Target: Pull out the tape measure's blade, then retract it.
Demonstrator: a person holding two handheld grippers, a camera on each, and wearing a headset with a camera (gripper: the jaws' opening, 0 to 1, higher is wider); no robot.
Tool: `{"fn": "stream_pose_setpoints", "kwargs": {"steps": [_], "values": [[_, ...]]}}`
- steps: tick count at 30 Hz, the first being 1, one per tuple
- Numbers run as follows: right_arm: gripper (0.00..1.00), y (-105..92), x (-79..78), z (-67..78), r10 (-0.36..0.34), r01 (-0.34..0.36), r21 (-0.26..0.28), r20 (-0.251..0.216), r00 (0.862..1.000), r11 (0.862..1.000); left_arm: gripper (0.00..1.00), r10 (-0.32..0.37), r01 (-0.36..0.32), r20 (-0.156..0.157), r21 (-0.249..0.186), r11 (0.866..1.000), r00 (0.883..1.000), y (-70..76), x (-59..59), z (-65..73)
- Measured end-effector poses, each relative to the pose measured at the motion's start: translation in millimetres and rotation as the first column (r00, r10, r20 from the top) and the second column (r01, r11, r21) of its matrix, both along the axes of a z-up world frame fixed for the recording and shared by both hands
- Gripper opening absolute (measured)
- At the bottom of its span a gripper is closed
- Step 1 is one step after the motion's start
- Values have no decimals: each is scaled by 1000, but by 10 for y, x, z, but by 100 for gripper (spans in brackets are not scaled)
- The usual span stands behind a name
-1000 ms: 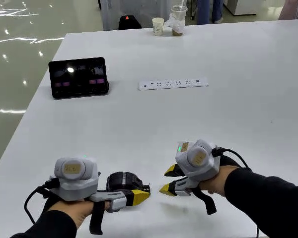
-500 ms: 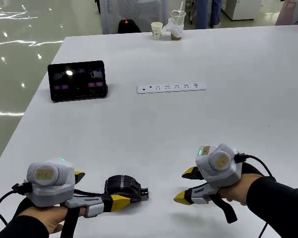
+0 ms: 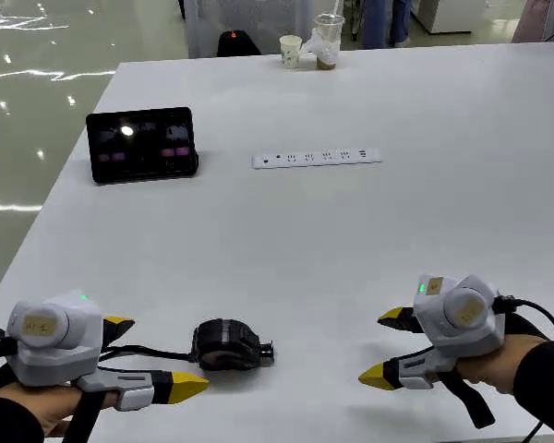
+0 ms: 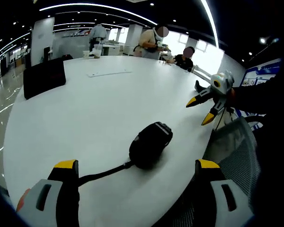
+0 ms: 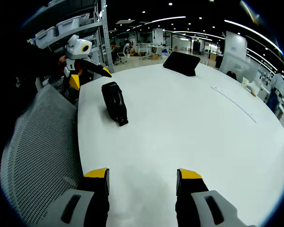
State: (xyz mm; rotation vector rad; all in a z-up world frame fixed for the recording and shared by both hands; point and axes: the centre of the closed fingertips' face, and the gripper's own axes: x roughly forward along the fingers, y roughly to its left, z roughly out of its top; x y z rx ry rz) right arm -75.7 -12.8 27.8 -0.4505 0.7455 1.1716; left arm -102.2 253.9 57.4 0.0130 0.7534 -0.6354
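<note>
The black tape measure [image 3: 226, 343] lies on the white table [image 3: 286, 240], its blade drawn in and the hook tab [image 3: 268, 351] at its right end. A black strap [image 3: 152, 352] trails from it toward my left gripper [image 3: 154, 355], which is open and a short way left of the case, not touching it. In the left gripper view the case [image 4: 150, 144] sits ahead of my open left gripper [image 4: 136, 164]. My right gripper [image 3: 379, 347] is open and empty, well to the right. In the right gripper view, beyond the open right gripper [image 5: 143, 173], are the tape measure [image 5: 114, 101] and the left gripper [image 5: 90, 76].
A dark tablet [image 3: 140, 145] stands at the back left and a white power strip [image 3: 317, 157] lies mid-table. Cups [image 3: 294, 49] stand at the far edge. The table's front edge runs just below both grippers. People [image 4: 154, 45] are at the far side.
The left gripper has drawn back to the left, off the tape measure, which stayed on the table. The right gripper has moved away to the right.
</note>
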Motion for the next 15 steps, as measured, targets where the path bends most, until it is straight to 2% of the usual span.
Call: {"fn": "stream_pose_setpoints", "kwargs": {"steps": [2,6,8,15], "values": [[58,-83,14,-6,-15,15,-1,6,1000,1000,99,-7,7,-4,19,1000,1000,45,-27,-36],[60,-246,19,-19,-45,45,-1,4,999,999,99,-14,14,-8,10,1000,1000,72,-83,-11],[63,-343,30,-28,-57,57,-5,5,998,998,99,-13,13,10,36,999,1000,109,-76,-8],[71,-629,82,80,-125,125,16,7,992,992,99,-8,7,10,45,999,1000,205,-76,-9]]}}
